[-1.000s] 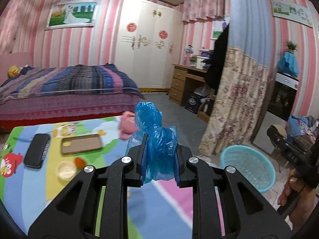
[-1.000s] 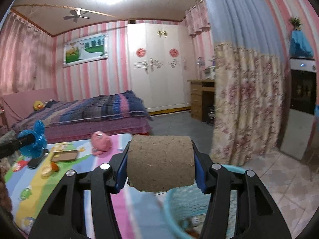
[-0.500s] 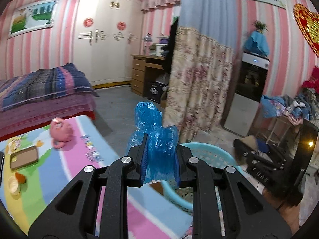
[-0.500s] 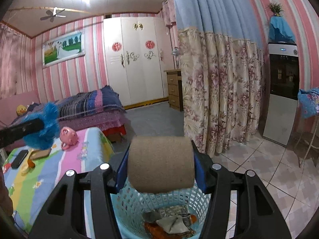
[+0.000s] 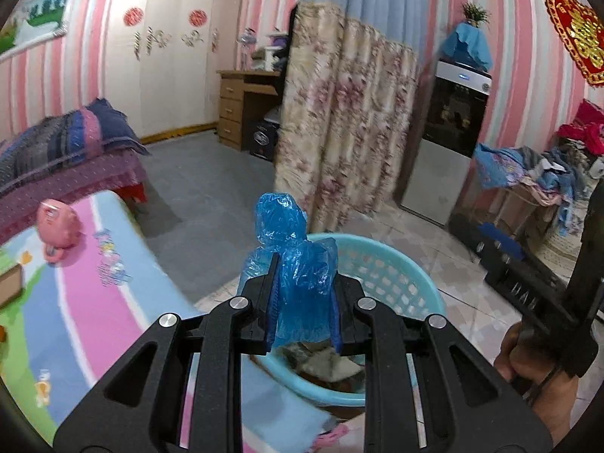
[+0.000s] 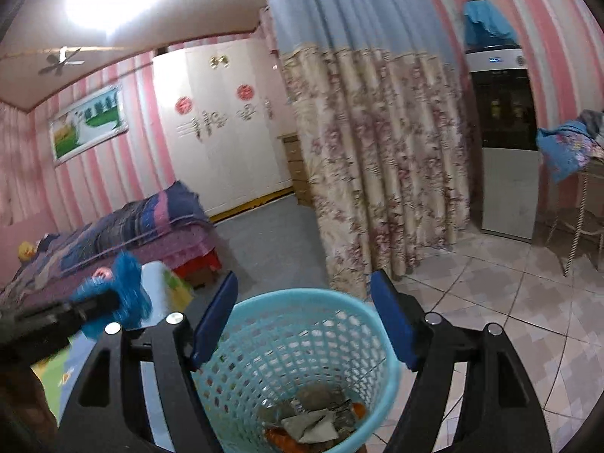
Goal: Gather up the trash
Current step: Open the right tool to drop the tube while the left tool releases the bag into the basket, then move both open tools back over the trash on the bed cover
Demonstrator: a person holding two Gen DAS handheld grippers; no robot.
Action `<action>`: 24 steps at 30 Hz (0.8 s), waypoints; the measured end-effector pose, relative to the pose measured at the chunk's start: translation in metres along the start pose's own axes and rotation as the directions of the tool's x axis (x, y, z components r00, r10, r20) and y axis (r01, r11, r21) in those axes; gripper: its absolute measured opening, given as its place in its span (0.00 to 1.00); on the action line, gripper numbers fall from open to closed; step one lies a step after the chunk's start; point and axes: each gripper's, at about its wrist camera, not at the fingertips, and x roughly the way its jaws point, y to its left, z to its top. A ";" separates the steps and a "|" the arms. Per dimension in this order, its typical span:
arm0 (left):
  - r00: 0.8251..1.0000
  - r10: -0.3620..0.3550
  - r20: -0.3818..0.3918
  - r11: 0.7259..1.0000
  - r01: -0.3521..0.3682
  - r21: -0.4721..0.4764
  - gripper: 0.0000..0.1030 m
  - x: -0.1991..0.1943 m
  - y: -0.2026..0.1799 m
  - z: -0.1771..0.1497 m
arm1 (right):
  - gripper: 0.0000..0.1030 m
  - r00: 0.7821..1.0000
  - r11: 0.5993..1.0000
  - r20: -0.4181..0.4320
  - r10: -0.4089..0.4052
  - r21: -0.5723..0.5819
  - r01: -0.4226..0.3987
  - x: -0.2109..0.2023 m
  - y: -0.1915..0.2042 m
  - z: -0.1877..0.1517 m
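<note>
- While the left gripper (image 5: 302,302) is clamped on a crumpled blue plastic bag (image 5: 292,253), the film is judged light, soft and slippery; it is pinched at its lower bunch, with a loose tuft standing up past the fingertips.
- Since such film can cling to the pads, a wide opening would probably be needed for it to fall free.
- Just ahead of and below the left fingers, the turquoise basket (image 5: 392,264) is seen, so the bag is held near its rim, not yet inside.
- With its fingers spread wide and nothing between them, the right gripper (image 6: 304,321) hangs directly over the basket (image 6: 377,343); scraps of paper and other waste (image 6: 309,421) lie at the bottom.
- Off to the left of the left fingers, a striped cartoon-print cloth (image 5: 79,302) with a pink toy (image 5: 56,226) on it is visible.
- Beyond the fingers, a tiled and grey floor (image 5: 200,204), a floral curtain (image 5: 339,132), a bed (image 6: 124,234) and a white wardrobe (image 6: 222,124) are seen.
</note>
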 end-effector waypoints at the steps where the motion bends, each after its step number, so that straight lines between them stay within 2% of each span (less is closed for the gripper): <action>1: 1.000 -0.012 -0.010 1.000 0.011 -0.003 0.20 0.006 -0.004 0.000 | 0.70 1.000 1.000 0.006 -0.013 0.020 0.013 -0.001 -0.008 0.000; 3: 0.999 -0.035 -0.020 0.999 0.034 -0.007 0.22 0.014 -0.008 0.001 | 0.70 1.000 0.999 0.006 -0.025 0.027 0.025 -0.001 -0.013 0.001; 4: 0.998 -0.058 -0.026 0.998 0.058 -0.008 0.28 0.018 -0.012 0.003 | 0.71 1.000 0.999 -0.005 -0.026 0.027 0.026 0.002 -0.015 0.000; 5: 0.998 -0.062 -0.024 0.998 0.062 -0.002 0.50 0.020 -0.016 0.004 | 0.71 1.000 0.999 -0.009 -0.027 0.026 0.027 0.003 -0.016 -0.001; 6: 0.999 -0.053 -0.013 0.999 0.053 0.001 0.67 0.019 -0.017 0.005 | 0.71 1.000 0.999 -0.013 -0.029 0.025 0.029 0.004 -0.017 -0.002; 7: 0.999 -0.052 0.007 0.999 0.052 -0.001 0.70 0.018 -0.019 0.007 | 0.71 0.999 0.999 -0.014 -0.028 0.025 0.029 0.004 -0.018 -0.001; 9: 0.998 -0.060 0.015 0.998 0.061 -0.008 0.70 0.017 -0.018 0.009 | 0.71 1.000 0.999 -0.018 -0.024 0.024 0.025 0.006 -0.018 0.000; 14: 0.999 -0.032 0.029 0.999 0.033 -0.020 0.70 0.008 -0.006 0.009 | 0.71 1.000 1.000 -0.020 -0.014 0.016 0.014 0.006 -0.016 -0.002; 21: 0.995 0.079 0.067 0.995 -0.074 -0.070 0.70 -0.039 0.046 0.005 | 0.71 0.999 1.000 -0.026 0.025 -0.004 -0.025 0.005 -0.001 -0.002; 24: 0.986 0.151 0.077 0.986 -0.144 -0.083 0.70 -0.066 0.073 0.000 | 0.71 0.997 0.997 -0.026 0.068 -0.021 -0.069 0.003 0.015 -0.001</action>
